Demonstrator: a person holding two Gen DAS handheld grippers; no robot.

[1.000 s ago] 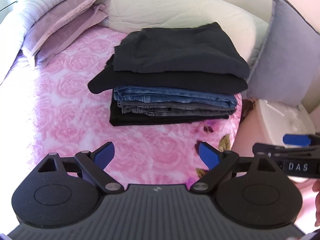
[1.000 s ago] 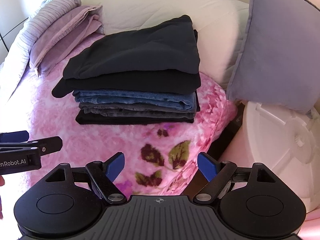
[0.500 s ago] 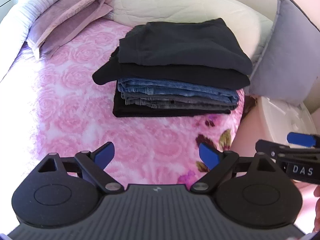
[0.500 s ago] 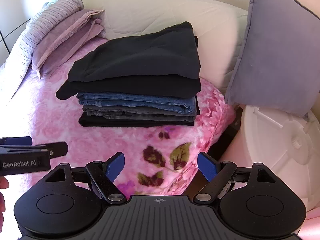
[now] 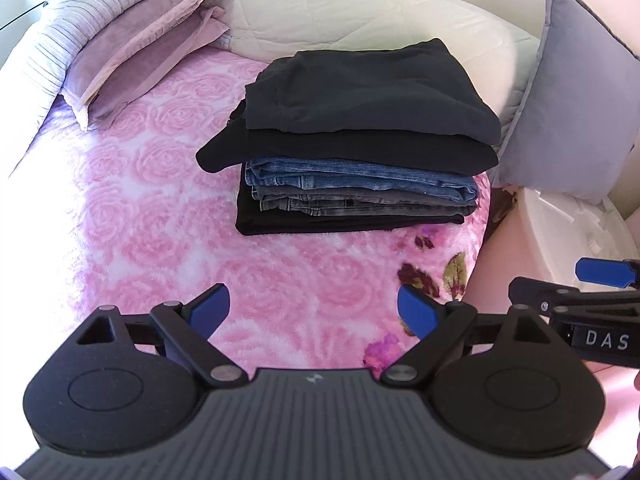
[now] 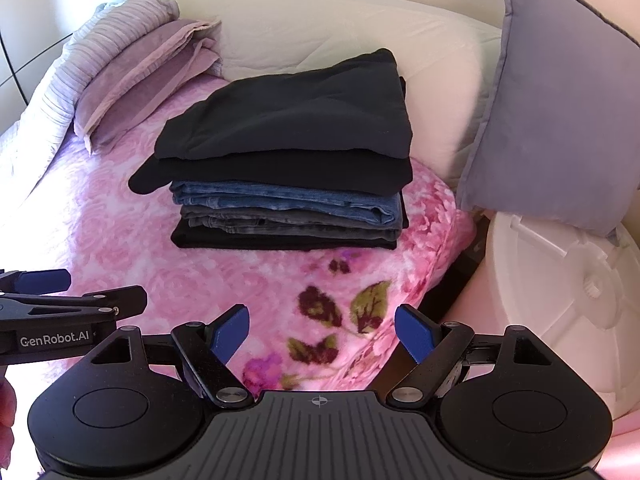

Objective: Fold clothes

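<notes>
A neat stack of folded clothes point(image 5: 360, 148) point(image 6: 288, 168) rests on the pink rose blanket point(image 5: 152, 216) point(image 6: 104, 216): two black garments on top, blue and grey jeans beneath, a black piece at the bottom. My left gripper point(image 5: 314, 312) hovers open over the blanket, well short of the stack, holding nothing. My right gripper point(image 6: 322, 330) is also open and empty, over the blanket's flowered corner near the bed edge. Each gripper shows at the side of the other's view.
Lilac pillows point(image 5: 132, 48) lie at the bed's left head, a cream duvet point(image 5: 360, 12) behind the stack. A grey cushion point(image 6: 560, 128) leans at the right above a white plastic tub point(image 6: 560, 304) beside the bed. A hand edge shows at far left point(image 6: 6, 420).
Both grippers have drawn back and slightly lifted from the stack, which now sits a little farther off in both views. Jaws stay open; the clothes have not moved.
</notes>
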